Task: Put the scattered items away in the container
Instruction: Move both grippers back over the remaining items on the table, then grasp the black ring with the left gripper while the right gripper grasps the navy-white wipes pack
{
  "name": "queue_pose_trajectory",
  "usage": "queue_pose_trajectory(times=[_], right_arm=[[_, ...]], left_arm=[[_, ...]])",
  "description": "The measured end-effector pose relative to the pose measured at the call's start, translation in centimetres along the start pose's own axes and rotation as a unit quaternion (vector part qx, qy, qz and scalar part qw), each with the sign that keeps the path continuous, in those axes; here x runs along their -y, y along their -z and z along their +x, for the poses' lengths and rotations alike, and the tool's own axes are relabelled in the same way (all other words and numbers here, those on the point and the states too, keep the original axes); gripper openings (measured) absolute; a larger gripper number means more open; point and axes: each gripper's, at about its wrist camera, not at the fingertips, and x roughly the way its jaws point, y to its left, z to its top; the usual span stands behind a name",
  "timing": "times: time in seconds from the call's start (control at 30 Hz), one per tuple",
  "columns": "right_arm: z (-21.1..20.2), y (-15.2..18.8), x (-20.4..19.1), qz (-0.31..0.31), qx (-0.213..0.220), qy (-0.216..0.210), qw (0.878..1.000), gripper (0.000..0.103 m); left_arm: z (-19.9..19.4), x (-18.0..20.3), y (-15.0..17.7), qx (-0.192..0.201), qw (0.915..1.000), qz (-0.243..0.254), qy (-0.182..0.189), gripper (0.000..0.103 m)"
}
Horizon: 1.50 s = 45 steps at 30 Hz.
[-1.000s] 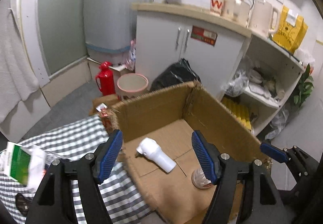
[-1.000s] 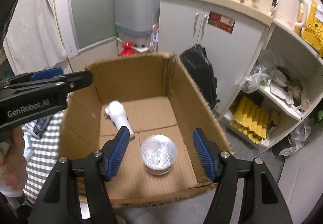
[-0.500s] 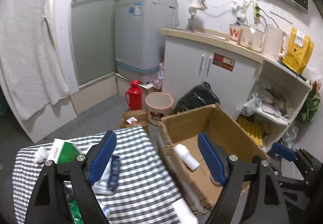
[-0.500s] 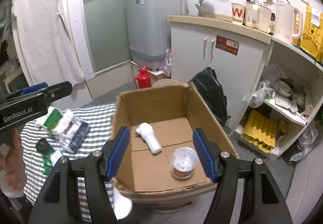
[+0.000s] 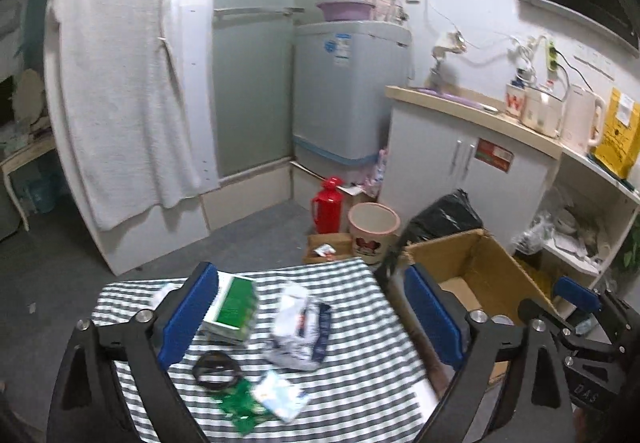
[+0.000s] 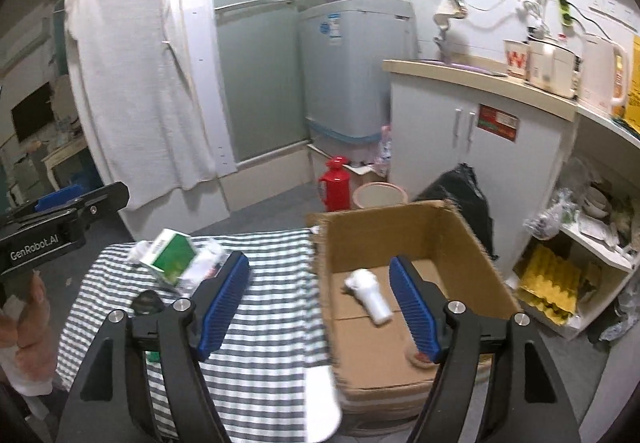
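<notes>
While both grippers hang above the striped table with nothing between their blue pads, the step in hand looks like choosing the next scattered piece. The left gripper (image 5: 312,317) has its jaws opening, already spread very wide and empty; the right gripper (image 6: 320,305) is opening too, less wide, and also holds nothing.

Nearest the left gripper on the checked tablecloth (image 5: 360,383) lie a black ring-shaped item (image 5: 217,364), a green foil packet (image 5: 240,407) and a pale blue-white pack (image 5: 282,395), the last two overlapping. Just beyond sit a crumpled white-and-blue pouch (image 5: 302,327) and a green-and-white carton (image 5: 232,309), which is partly behind the left blue pad.

To do this well, I would take the bulky things first — the carton suits the wide left jaws if they straddle its short sides and come down squarely. The flat packets call for a low approach so a pad gets under an edge. Dragging the cloth is the risk.

Farther off, touching the table's right edge, stands the cardboard box (image 6: 400,219), open-topped.

Only the right wrist view looks into it: a white bottle (image 6: 370,291) lies on its side on the floor, and a small round container (image 6: 420,357) is half hidden behind the right pad. The left view shows the near packets clearly, which the right view mostly hides behind its own finger.
</notes>
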Motion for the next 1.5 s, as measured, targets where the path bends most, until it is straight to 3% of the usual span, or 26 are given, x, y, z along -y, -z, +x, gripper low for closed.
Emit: queue_pose_trajectory(times=[0.43,0.7,1.07,1.5], right_arm=[[1.5,0.0,-7.4,-0.021,-0.005,-0.057,0.998,0.086],[2.3,0.1,-11.2,-0.036,-0.006,-0.078,0.996,0.094],[3.8,-0.3,-14.0,-0.041,-0.012,-0.082,0.996,0.103],[8.6,1.3,-14.5,-0.042,-0.054,-0.073,0.995,0.103]], left_arm=[[-2.2,-9.3,2.4,0.004,0.9985,-0.034,-0.044,0.103],[-2.2,-13.1,3.4,-0.005,0.9968,-0.053,-0.059,0.103],[-1.1,-15.5,4.2,-0.009,0.9961,-0.059,-0.065,0.103],[4.5,-16.7,7.2,-0.066,0.9937,-0.065,-0.063,0.103]])
